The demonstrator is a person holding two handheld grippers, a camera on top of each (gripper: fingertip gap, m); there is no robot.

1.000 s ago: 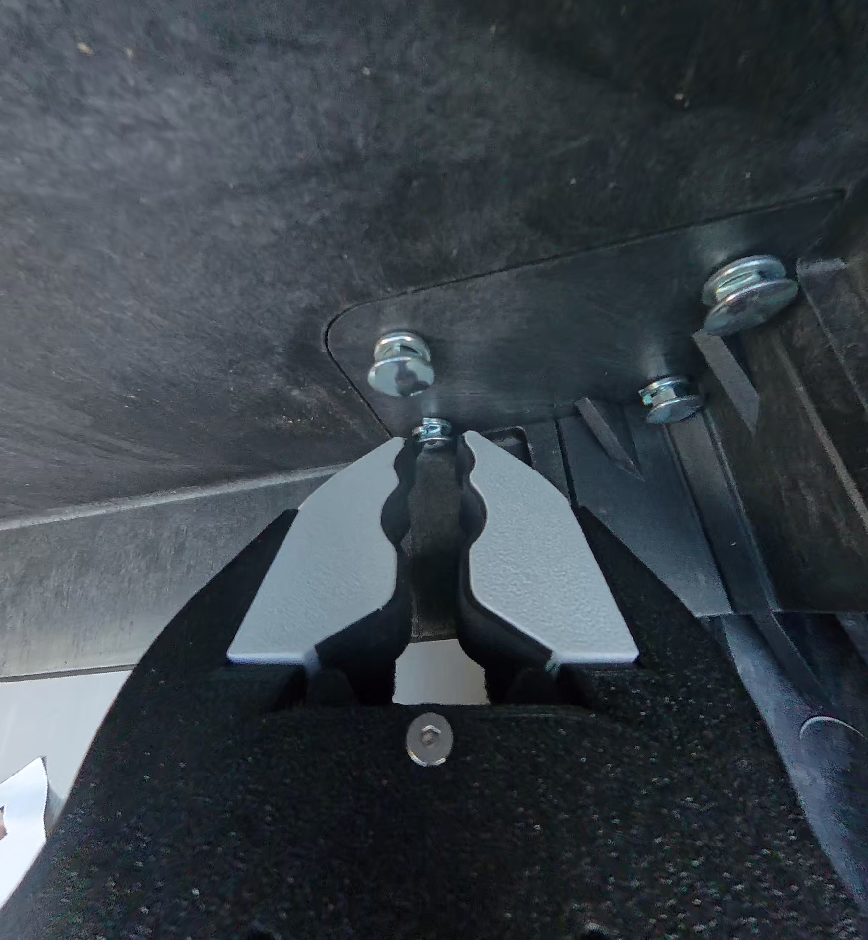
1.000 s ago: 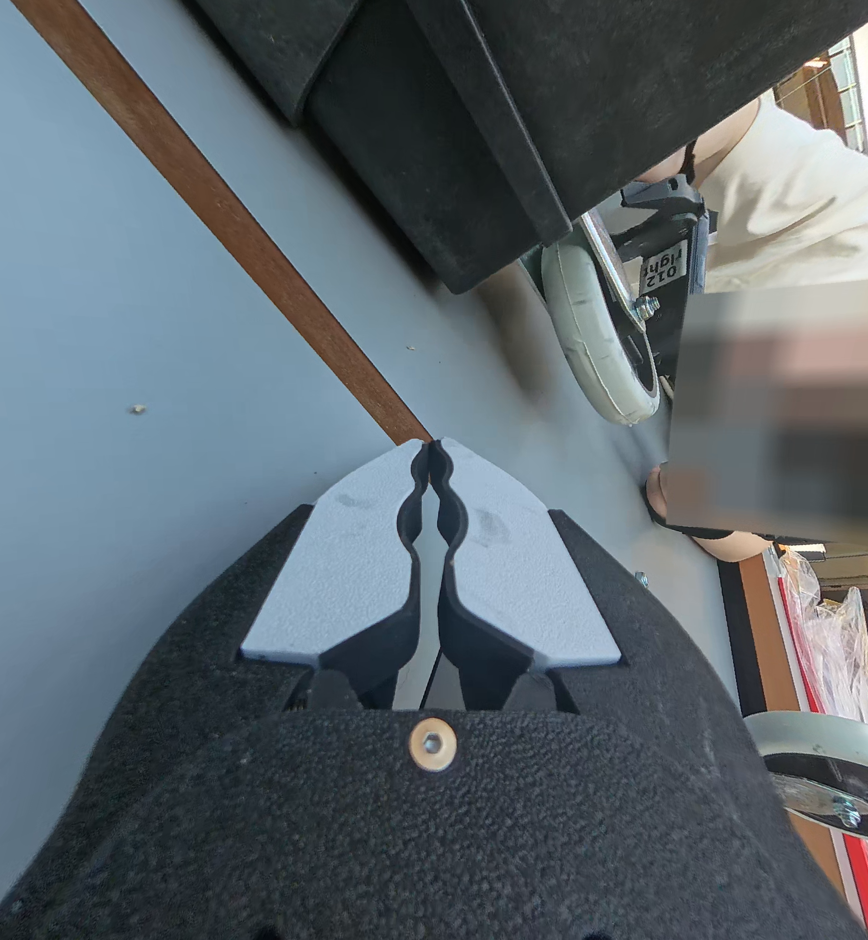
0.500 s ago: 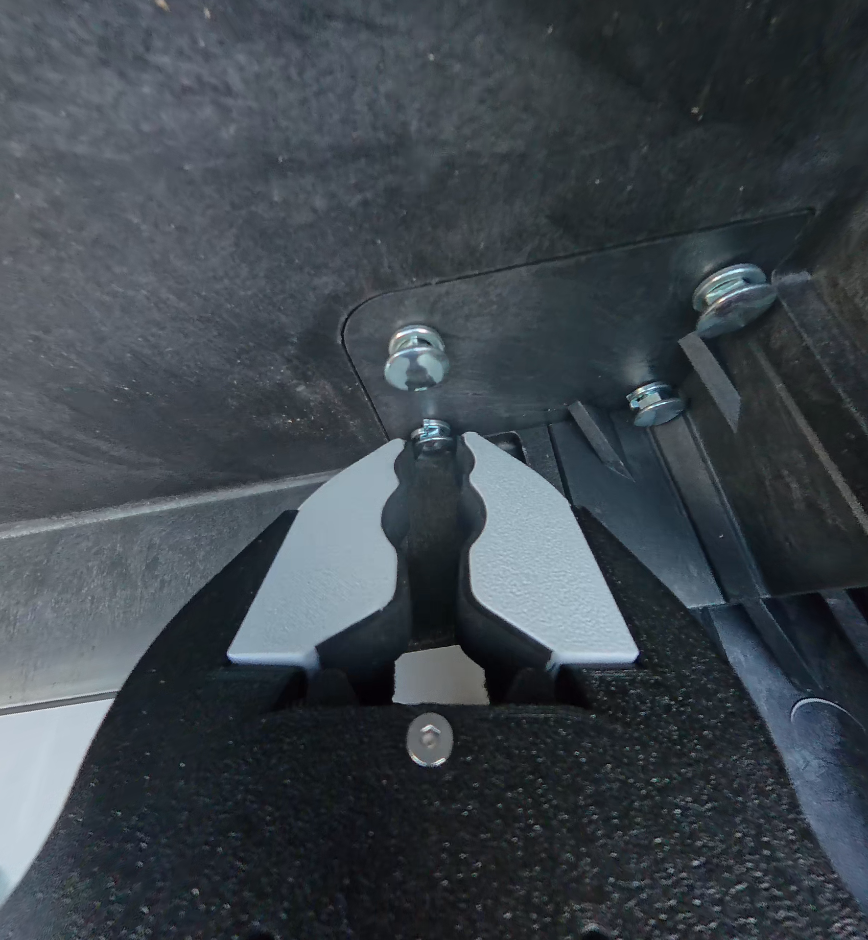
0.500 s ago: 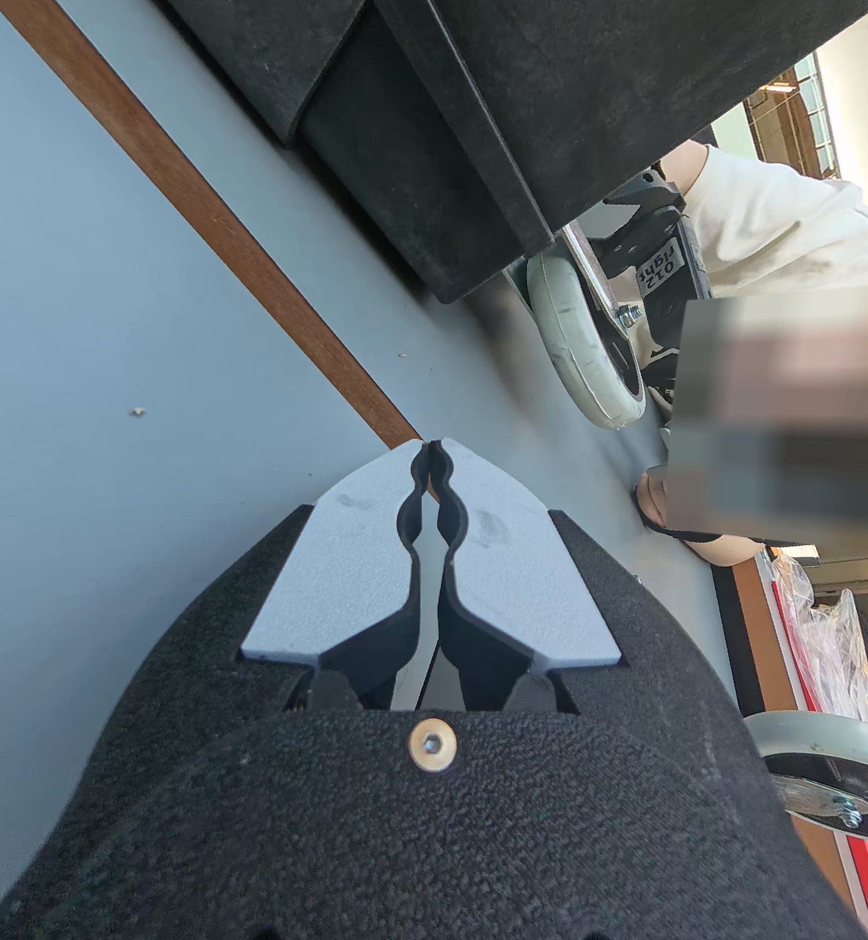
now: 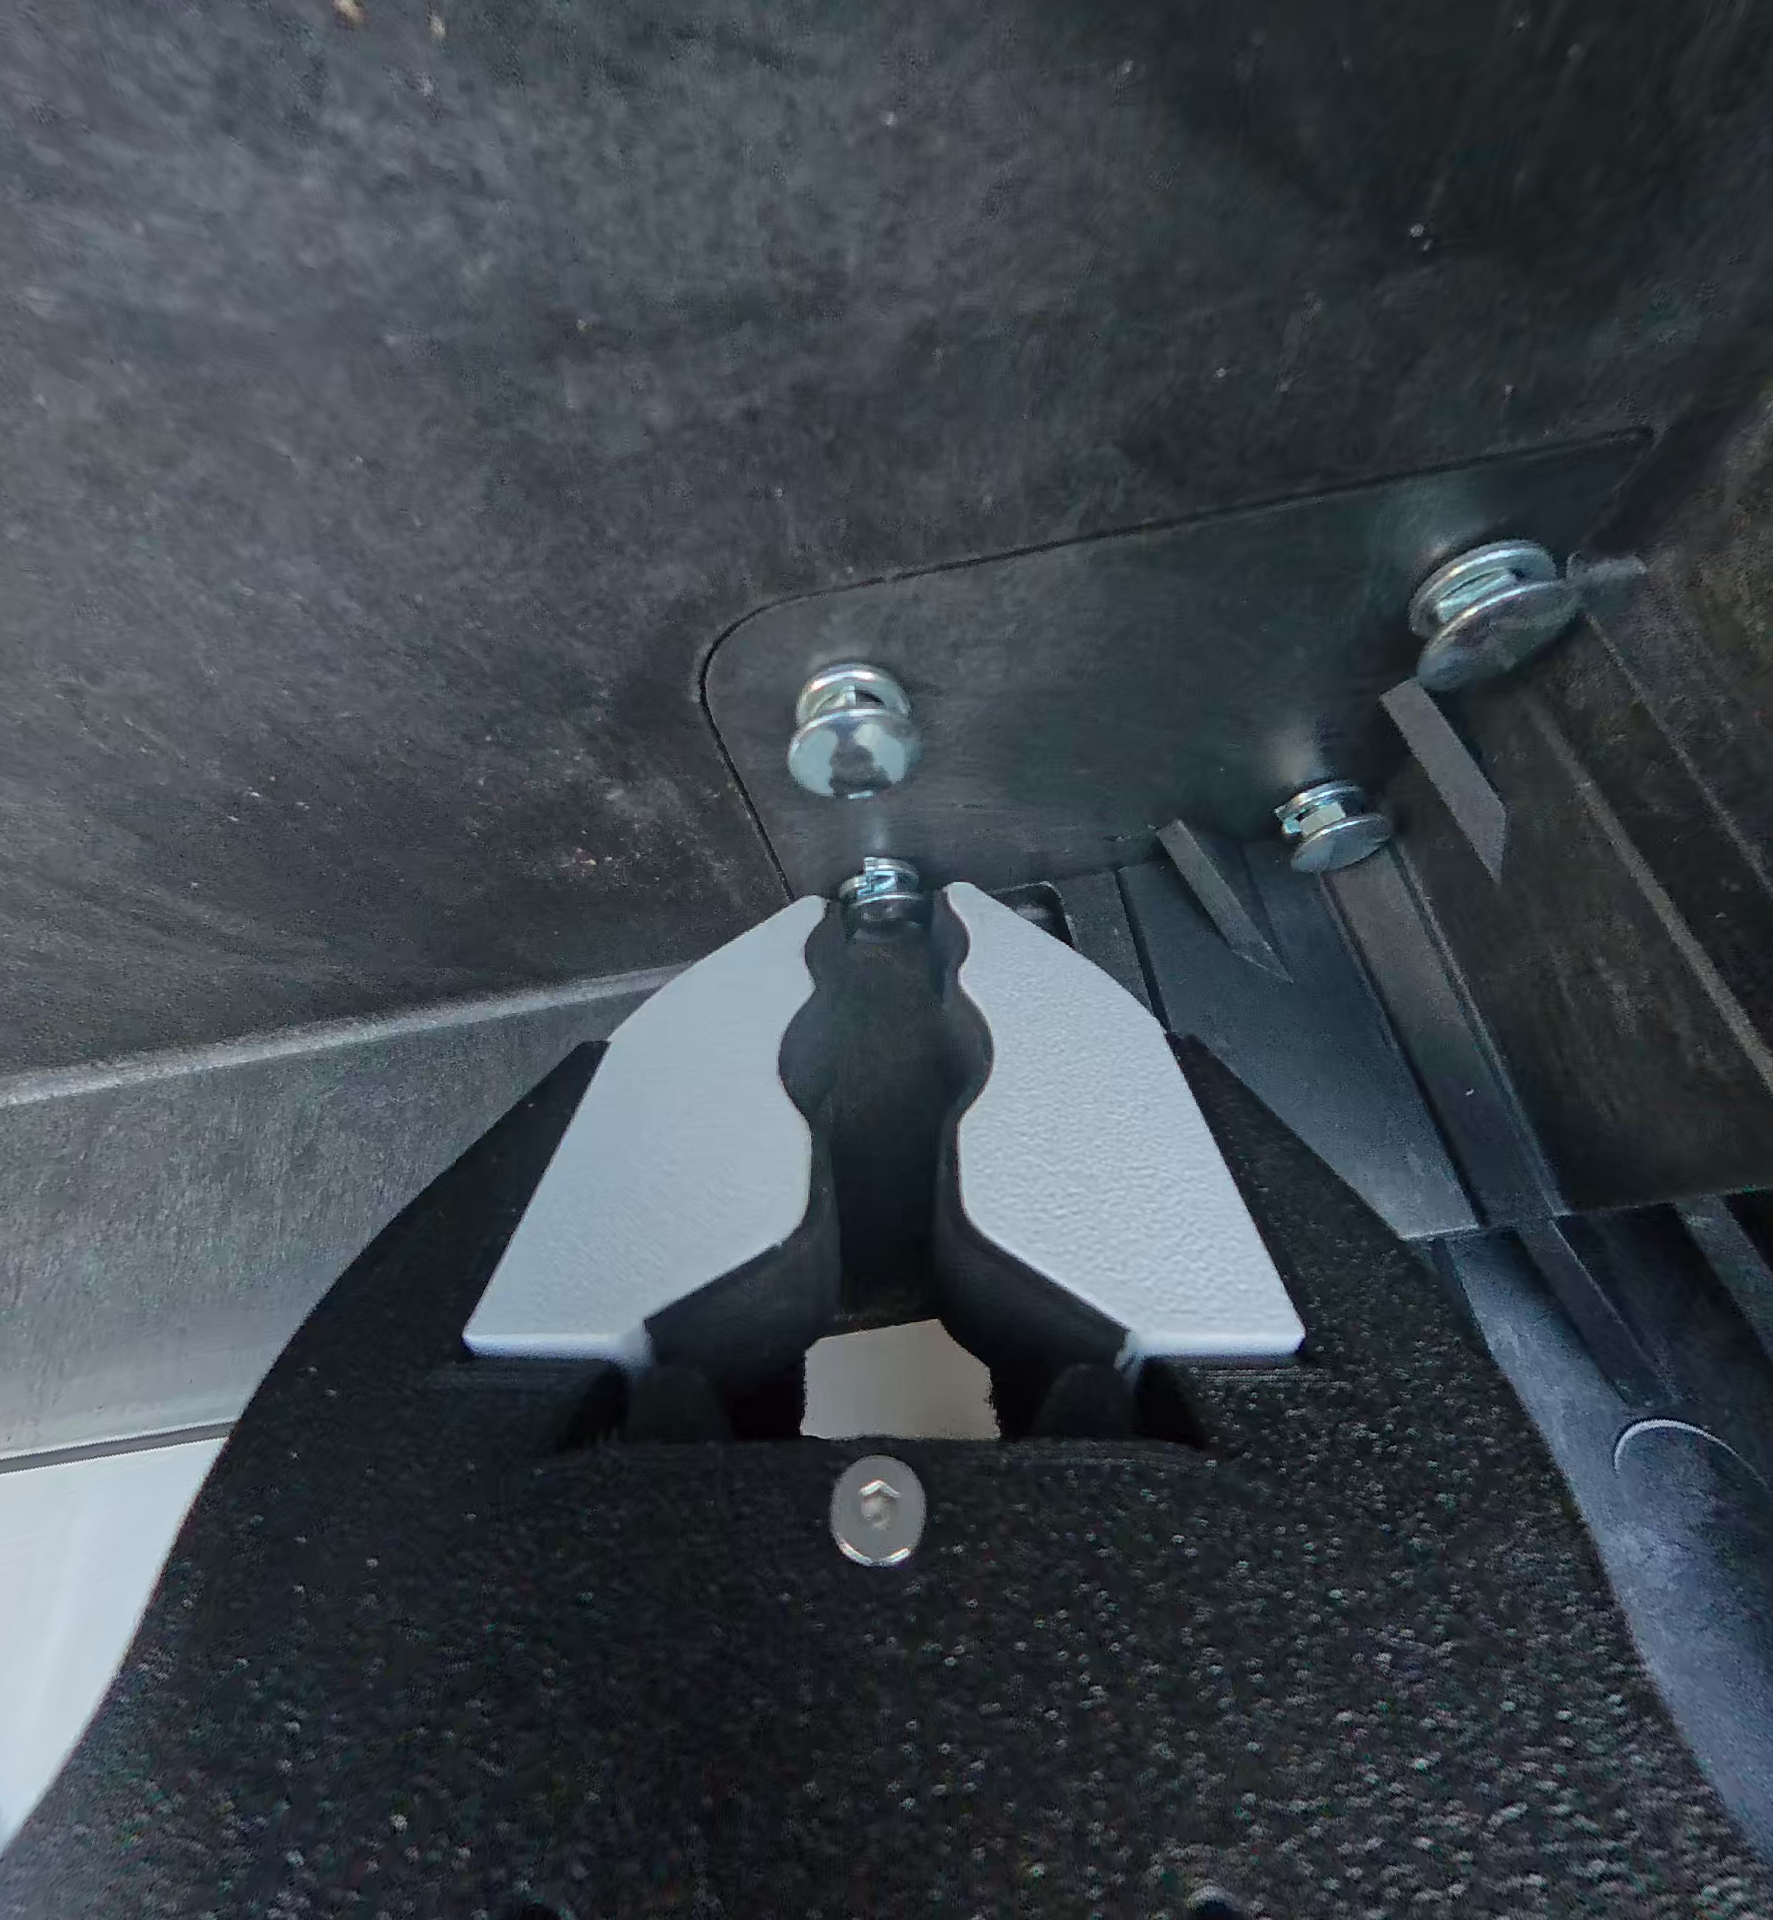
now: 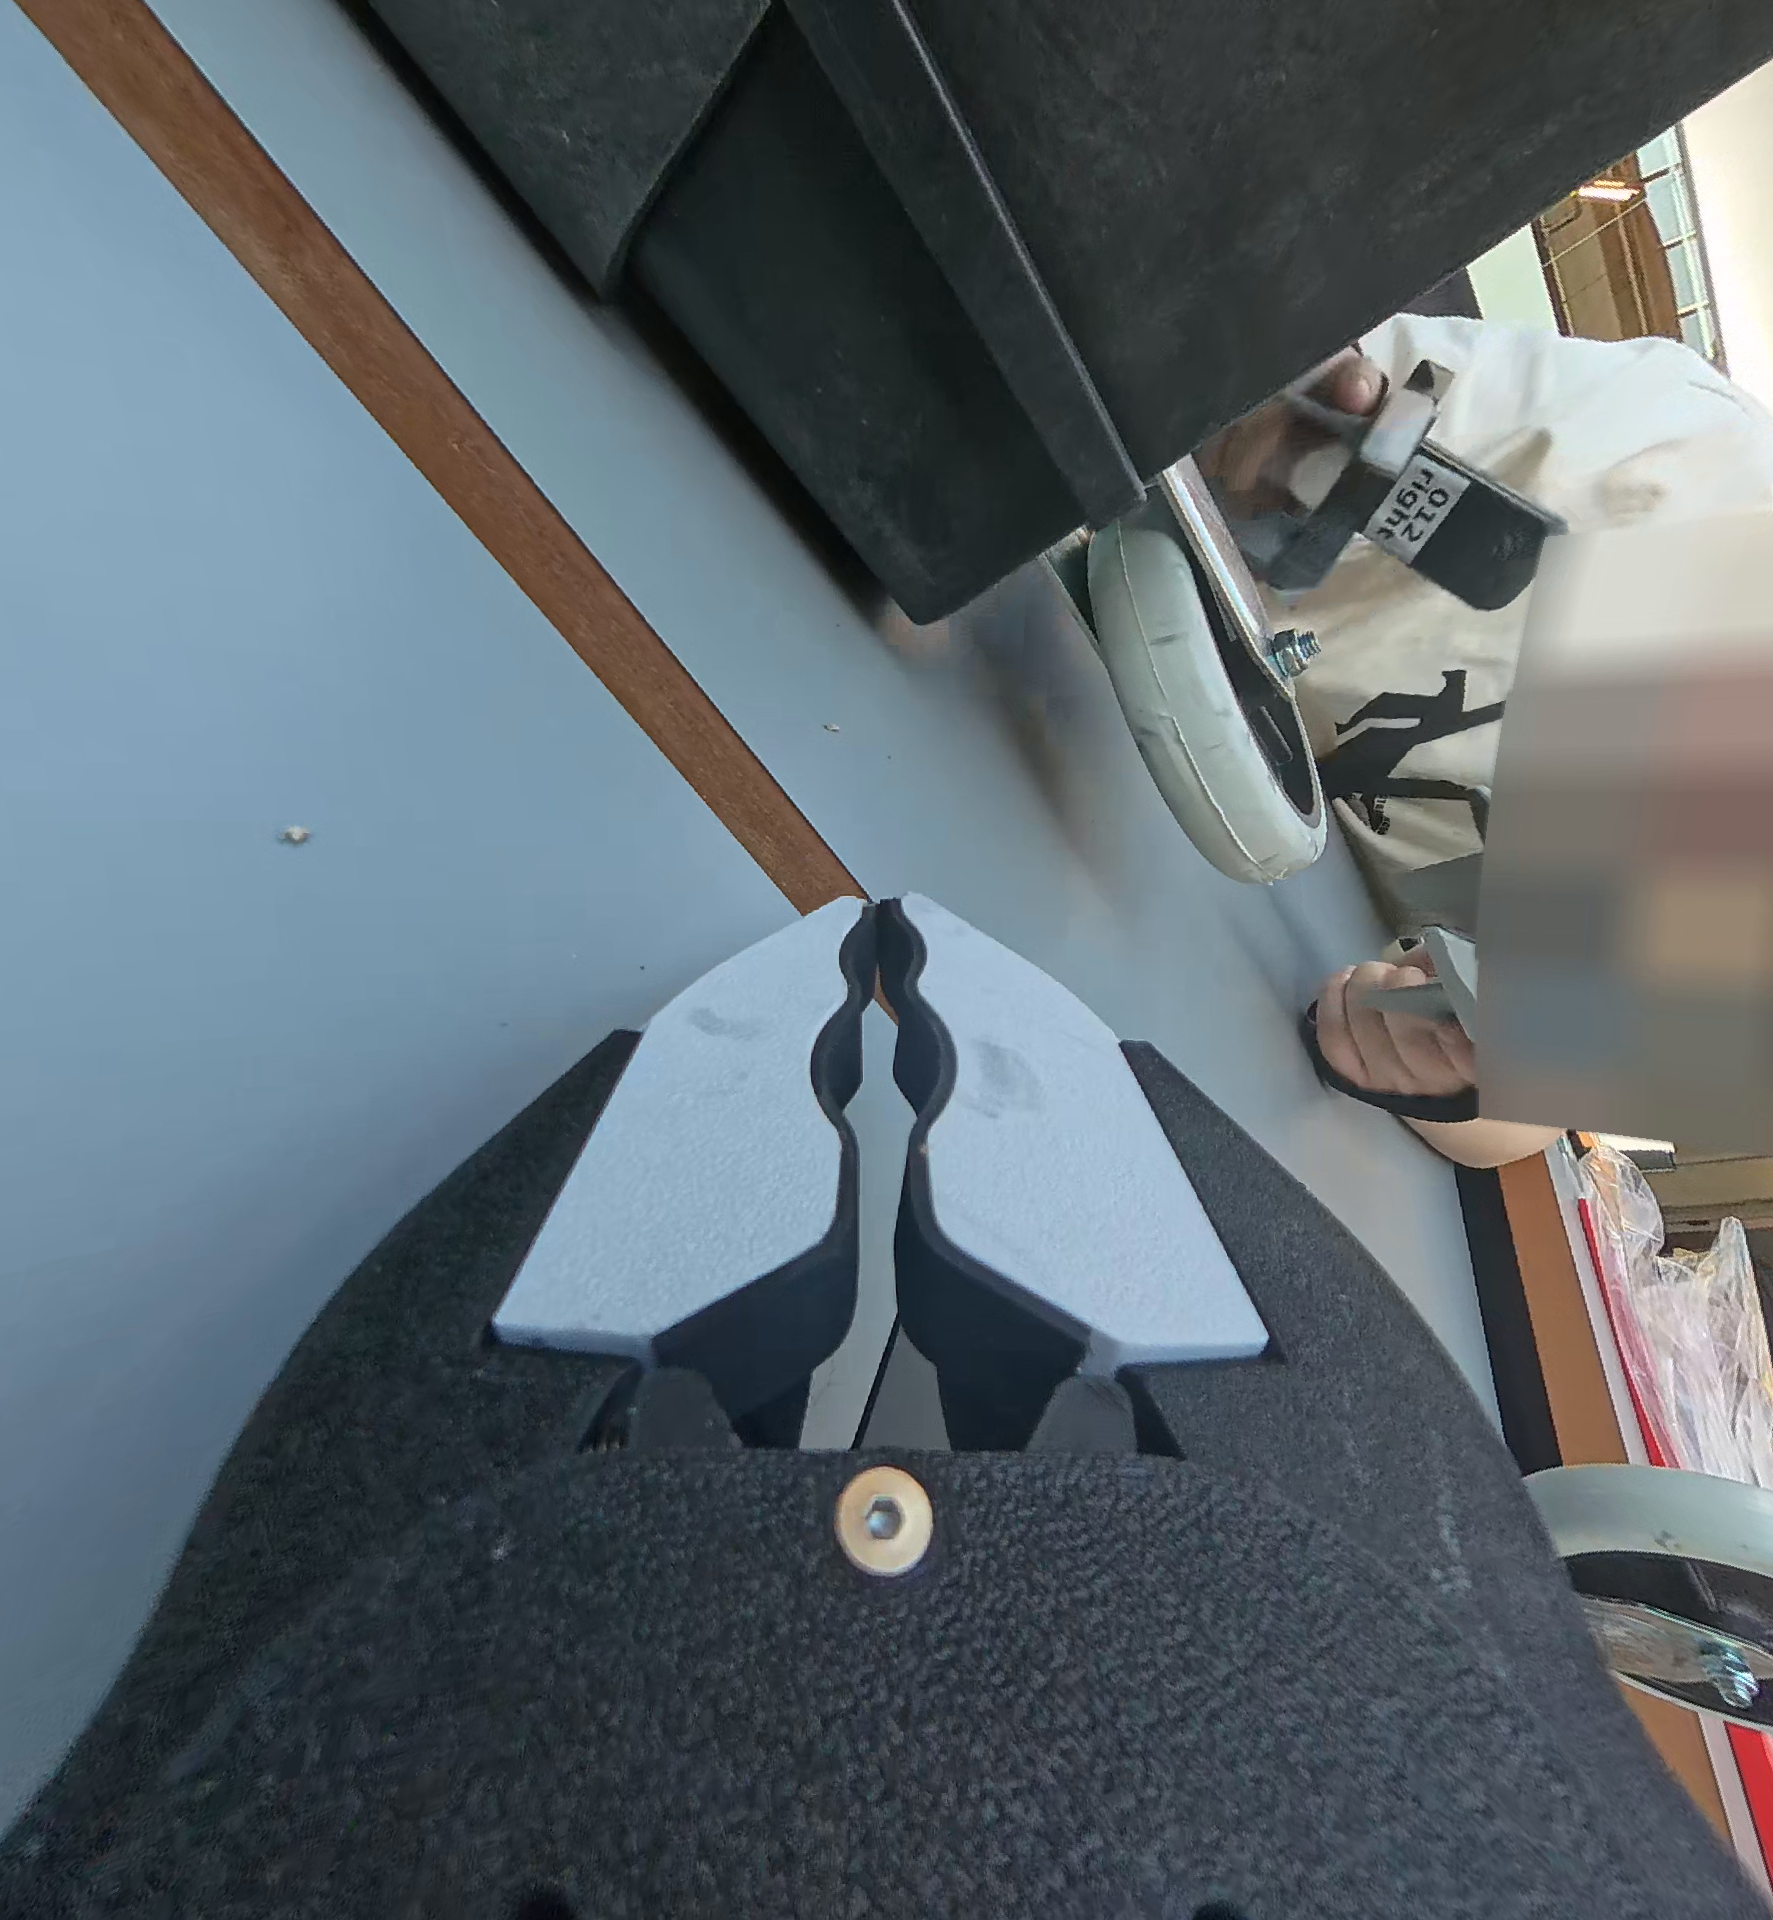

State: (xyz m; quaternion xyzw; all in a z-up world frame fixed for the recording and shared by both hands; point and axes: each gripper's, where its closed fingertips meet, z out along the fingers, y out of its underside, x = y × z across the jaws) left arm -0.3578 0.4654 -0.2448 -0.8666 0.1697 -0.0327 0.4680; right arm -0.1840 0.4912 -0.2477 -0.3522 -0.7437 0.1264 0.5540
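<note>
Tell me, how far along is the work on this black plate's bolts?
Done: three bolts sit in the black plate. In hand: the left gripper has its jaws around a fourth bolt. Left: its tightness cannot be judged; the right gripper is shut, holding nothing.

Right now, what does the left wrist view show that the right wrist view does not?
Only the left wrist view: the left gripper, fingertips closed on a small silver bolt at the edge of a black metal plate that carries three more silver bolts.

Only the right wrist view: the right gripper, shut on nothing, over a grey floor with a brown strip; a grey caster wheel; a person's cream shirt.

Both: apparently the same black felt-covered body.
</note>
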